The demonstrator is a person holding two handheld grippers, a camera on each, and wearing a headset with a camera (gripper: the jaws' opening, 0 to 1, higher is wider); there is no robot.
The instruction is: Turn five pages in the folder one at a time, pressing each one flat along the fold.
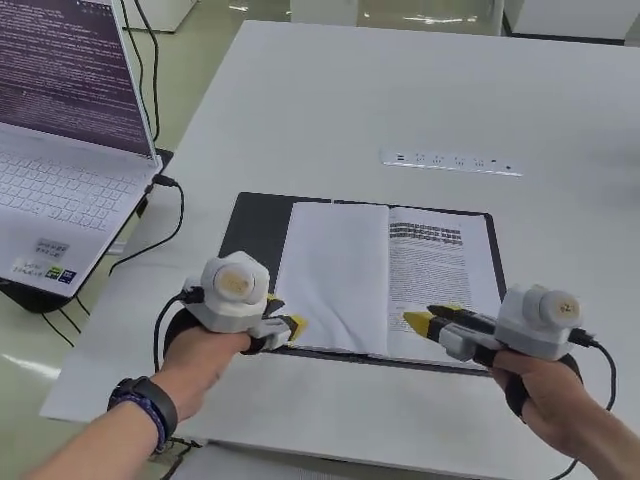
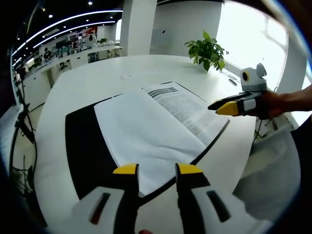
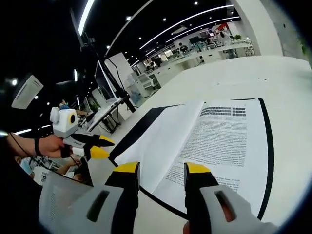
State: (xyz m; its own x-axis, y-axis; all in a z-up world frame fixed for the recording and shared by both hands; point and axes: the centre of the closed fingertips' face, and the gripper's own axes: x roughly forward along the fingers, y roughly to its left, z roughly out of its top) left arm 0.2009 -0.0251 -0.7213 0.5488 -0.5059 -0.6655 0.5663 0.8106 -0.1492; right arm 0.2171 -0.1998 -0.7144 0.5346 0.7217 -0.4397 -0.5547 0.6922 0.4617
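I have the black folder (image 1: 255, 225) lying open and flat on the white table (image 1: 350, 90), close to its near edge. A blank white sheet (image 1: 330, 270) is on the left and a printed page (image 1: 430, 280) on the right. I cannot tell how many of the five turns are done, and no page is lifted. My left claw (image 1: 290, 325) sits spread at the folder's lower left corner, and my right claw (image 1: 420, 318) is spread over the printed page's lower part, pinching nothing. A silver laptop (image 1: 60, 190) crowds the left, while a white power strip (image 1: 450, 161) lies well beyond the folder.
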